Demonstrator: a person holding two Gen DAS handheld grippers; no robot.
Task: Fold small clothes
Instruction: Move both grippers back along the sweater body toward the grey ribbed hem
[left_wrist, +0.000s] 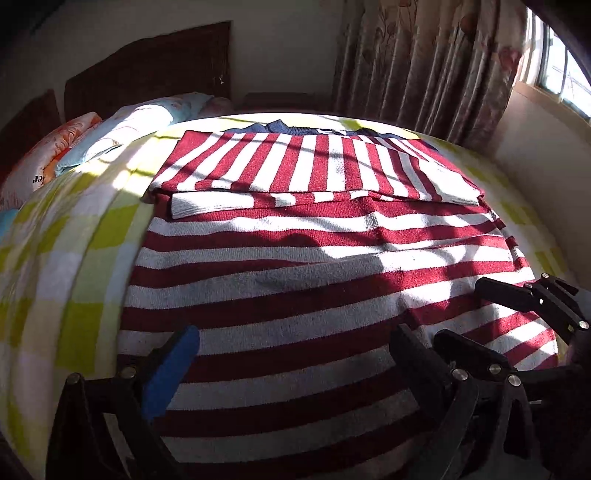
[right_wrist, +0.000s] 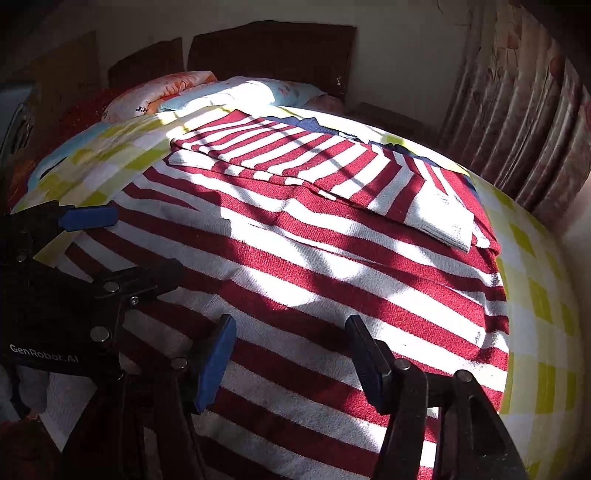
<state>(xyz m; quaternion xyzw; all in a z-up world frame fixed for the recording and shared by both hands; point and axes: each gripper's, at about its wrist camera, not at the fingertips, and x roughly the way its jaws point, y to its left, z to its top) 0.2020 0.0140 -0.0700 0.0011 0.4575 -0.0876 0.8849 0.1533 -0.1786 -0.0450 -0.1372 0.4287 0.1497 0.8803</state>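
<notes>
Now the striped sweater (left_wrist: 314, 258) lies flat on the bed (left_wrist: 74, 258), sleeves folded across its far end. Both the left gripper (left_wrist: 295, 354) and right gripper (right_wrist: 291, 347) hover with jaws released; pinch both hem corners evenly before folding upward.

The left gripper (left_wrist: 295, 347) is a matte black plastic two-finger tool: angular linkage bars joined by round silver pivot bolts, with a flat bright-blue rubber pad (left_wrist: 168, 373) lining one finger and a black pad on the other. The right gripper (right_wrist: 291, 354) is built the same way, black struts, shiny silver bolt heads at each joint, a blue pad (right_wrist: 214, 363) on one finger. In the right wrist view the left gripper's black body carries pale lettering reading "GenRobot.AI" (right_wrist: 43, 357) and a small dark screw beside its bolts.
</notes>
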